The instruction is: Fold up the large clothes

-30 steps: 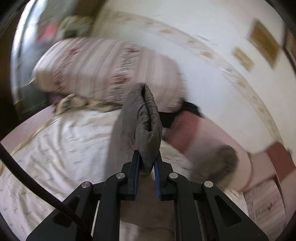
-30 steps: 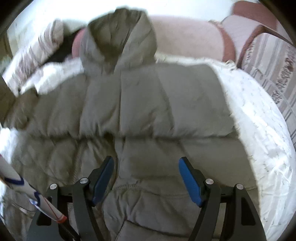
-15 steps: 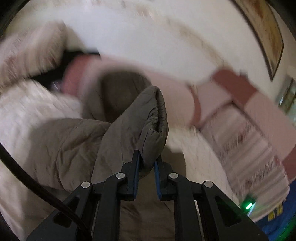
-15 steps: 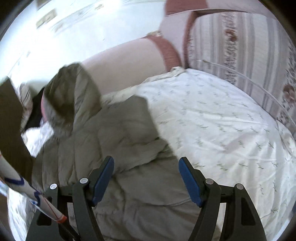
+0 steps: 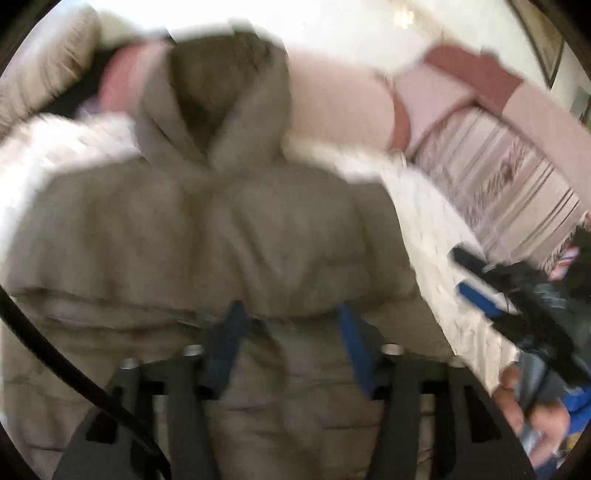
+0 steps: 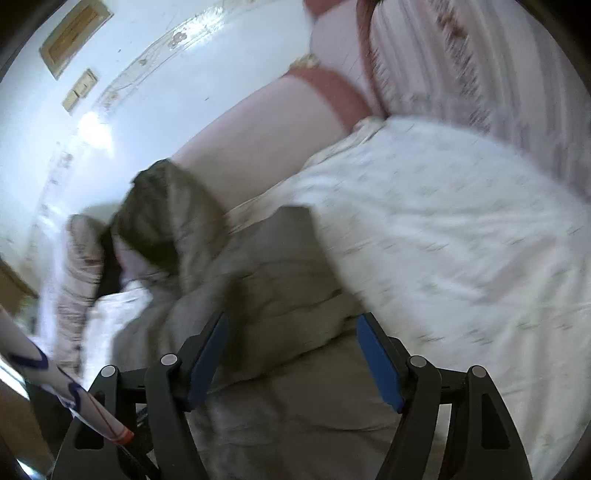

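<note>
- one large grey padded jacket [image 5: 207,236] with a hood [image 5: 218,92], spread out on the white bedcover [image 5: 436,236] of the bed, hood toward the pink headboard [image 5: 332,107].
- seems at an early to middle stage: one side part laid over the body, a thick fold visible across the middle in the left wrist view.
- left to do, as a judgement: bringing in the other side, tucking the hood, folding the length in half. cannot tell from these blurred views where the sleeves lie.
- left gripper [image 5: 291,321]: jaws opening just now, low over the jacket, nothing pinched between the blue pads [image 5: 225,354]; fabric only under them.
- right gripper [image 6: 291,354]: jaws spread wide, hovering over the jacket edge near the bedcover, holding nothing.
- count of things:
- one jacket, one hood.
- two grippers, each with two blue pads.
- one bedcover, one headboard.
- one striped pillow or blanket [image 6: 77,273] at the far left of the right wrist view.
- two small frames on the wall [image 6: 74,33], seen in the right wrist view.
</note>
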Demonstrator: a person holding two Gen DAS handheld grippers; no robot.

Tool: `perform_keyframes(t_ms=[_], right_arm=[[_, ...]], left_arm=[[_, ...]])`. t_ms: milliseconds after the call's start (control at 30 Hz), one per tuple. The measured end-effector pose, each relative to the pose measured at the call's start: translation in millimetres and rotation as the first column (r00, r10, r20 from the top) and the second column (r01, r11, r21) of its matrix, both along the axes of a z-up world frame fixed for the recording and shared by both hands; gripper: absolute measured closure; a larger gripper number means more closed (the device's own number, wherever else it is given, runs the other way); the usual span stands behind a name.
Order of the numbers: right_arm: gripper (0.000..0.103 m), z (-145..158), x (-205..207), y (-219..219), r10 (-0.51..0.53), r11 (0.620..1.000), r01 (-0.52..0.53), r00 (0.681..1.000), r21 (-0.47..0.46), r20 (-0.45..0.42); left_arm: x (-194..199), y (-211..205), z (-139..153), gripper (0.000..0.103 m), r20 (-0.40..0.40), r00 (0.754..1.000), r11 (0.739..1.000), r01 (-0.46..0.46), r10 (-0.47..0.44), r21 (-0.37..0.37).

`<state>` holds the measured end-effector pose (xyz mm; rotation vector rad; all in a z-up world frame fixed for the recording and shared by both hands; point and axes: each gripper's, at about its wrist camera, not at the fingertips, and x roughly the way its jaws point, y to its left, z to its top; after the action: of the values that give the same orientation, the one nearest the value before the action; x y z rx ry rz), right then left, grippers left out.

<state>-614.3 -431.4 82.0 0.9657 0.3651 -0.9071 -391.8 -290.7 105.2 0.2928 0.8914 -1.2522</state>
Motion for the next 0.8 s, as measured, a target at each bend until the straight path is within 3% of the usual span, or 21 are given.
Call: perform_keyframes(t_ms=[100, 200, 300, 367, 433, 467, 533, 567, 600, 733, 800], right_arm=[[0.033, -14.0, 19.6, -1.9, 0.086, 0.994, -0.091, 0.993, 0.057, 0.084], [0.04, -34.1, 40.0, -3.4, 0.13, 0.981, -0.149, 0.981, 0.122, 0.146], [0.043, -52.7, 58.5, -8.4, 0.121, 0.977, -0.143, 0.983, 0.161, 0.135], [0.043, -60.5, 68.8, -11.8, 0.107, 0.978, -0.125, 0.988, 0.168, 0.108], [0.043, -64.0, 77.3, -15.4, 0.104, 0.979, -0.12, 0.989, 0.165, 0.103], [0.044, -64.1, 82.1, -17.0, 0.109, 0.98, -0.124, 0.989, 0.156, 0.101], [0.056, -64.3, 93.9, -19.4, 0.126, 0.981, -0.138, 0.988, 0.138, 0.087], [0.074, -64.9, 101.1, -19.4, 0.141, 0.98, -0.15, 0.987, 0.133, 0.076], [0.081, -64.8, 104.1, -19.7, 0.151, 0.979, -0.158, 0.986, 0.129, 0.065], [0.086, -45.7, 101.8, -16.9, 0.058, 0.998, -0.057, 0.993, 0.016, -0.099], [0.087, -39.2, 97.5, -17.5, -0.022, 0.999, 0.011, 0.973, -0.048, -0.231]], left_arm=[[42.0, 39.1, 19.6, 0.033, 0.106, 0.98, 0.984, -0.162, 0.169, -0.071], [103.6, 69.3, 11.3, 0.033, 0.059, 0.94, 0.939, -0.331, 0.337, -0.092], [157.5, 86.7, -14.3, 0.033, -0.015, 0.885, 0.883, -0.466, 0.466, -0.052], [179.5, 88.1, -26.2, 0.033, -0.033, 0.86, 0.86, -0.51, 0.51, -0.012], [189.9, 89.7, -28.0, 0.033, -0.004, 0.842, 0.842, -0.539, 0.539, -0.012], [193.9, 91.3, -28.8, 0.033, 0.009, 0.84, 0.84, -0.542, 0.542, -0.014], [187.0, 76.6, -34.5, 0.033, 0.044, 0.853, 0.854, -0.521, 0.521, -0.01], [186.1, 66.7, -37.7, 0.033, 0.057, 0.858, 0.86, -0.511, 0.51, -0.003], [182.3, 59.6, -40.6, 0.033, 0.083, 0.867, 0.87, -0.493, 0.491, 0.011], [168.5, 40.6, -47.6, 0.033, 0.211, 0.868, 0.882, -0.468, 0.449, 0.05], [164.0, 33.4, -53.9, 0.032, 0.288, 0.854, 0.877, -0.474, 0.434, 0.082]])
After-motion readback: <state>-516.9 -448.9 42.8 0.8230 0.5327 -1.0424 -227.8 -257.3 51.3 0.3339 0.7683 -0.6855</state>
